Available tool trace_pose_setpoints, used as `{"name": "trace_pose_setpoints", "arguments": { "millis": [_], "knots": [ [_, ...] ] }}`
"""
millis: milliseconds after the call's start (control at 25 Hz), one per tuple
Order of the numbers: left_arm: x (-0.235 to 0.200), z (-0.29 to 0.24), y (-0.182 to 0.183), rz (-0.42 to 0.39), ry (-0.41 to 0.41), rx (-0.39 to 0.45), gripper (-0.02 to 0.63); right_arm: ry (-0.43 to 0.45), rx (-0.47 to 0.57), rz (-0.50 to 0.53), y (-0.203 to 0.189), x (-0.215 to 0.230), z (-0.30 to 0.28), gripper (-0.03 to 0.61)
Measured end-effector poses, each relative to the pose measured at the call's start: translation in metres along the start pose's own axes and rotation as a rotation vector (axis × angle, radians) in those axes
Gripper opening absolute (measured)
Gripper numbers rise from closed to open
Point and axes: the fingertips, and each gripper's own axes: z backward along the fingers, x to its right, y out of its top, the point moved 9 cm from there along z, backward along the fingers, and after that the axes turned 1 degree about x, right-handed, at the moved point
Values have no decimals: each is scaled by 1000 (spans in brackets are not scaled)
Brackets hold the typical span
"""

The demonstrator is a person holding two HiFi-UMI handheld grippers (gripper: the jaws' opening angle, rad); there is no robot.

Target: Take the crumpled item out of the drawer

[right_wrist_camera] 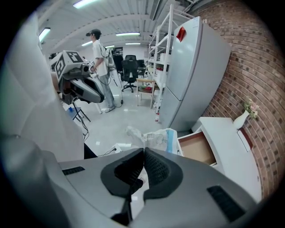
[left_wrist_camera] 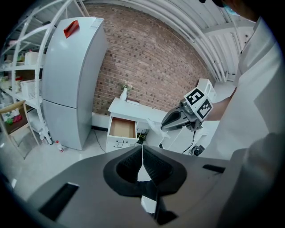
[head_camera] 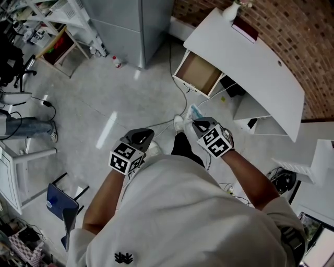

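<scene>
A crumpled clear wrapper with a blue edge (right_wrist_camera: 158, 135) sticks out past the tips of my right gripper (right_wrist_camera: 144, 150), which is shut on it. In the head view the wrapper (head_camera: 192, 111) hangs in front of the right gripper (head_camera: 198, 124), in the air above the floor and short of the open drawer (head_camera: 198, 73). The drawer's brown inside looks bare (right_wrist_camera: 198, 151). My left gripper (head_camera: 141, 137) is held at waist height to the left, jaws shut (left_wrist_camera: 142, 147) with nothing in them. From the left gripper view I see the right gripper (left_wrist_camera: 165, 124) with the wrapper (left_wrist_camera: 154, 127).
The drawer belongs to a white desk (head_camera: 250, 62) against a brick wall, with a white vase (head_camera: 230, 10) and a dark red book (head_camera: 245, 28) on top. A grey fridge (head_camera: 130, 26) stands left of it. Cables (head_camera: 175, 88) and a bottle (head_camera: 116, 62) lie on the floor. A person (right_wrist_camera: 99, 67) stands farther off.
</scene>
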Motion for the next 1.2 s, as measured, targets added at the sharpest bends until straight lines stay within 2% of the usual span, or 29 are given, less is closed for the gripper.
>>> {"name": "trace_pose_setpoints", "arguments": {
  "millis": [1200],
  "knots": [
    [-4,6,-10,23,10,15,26,4,29,25,16,-17,14,29]
  ]
}}
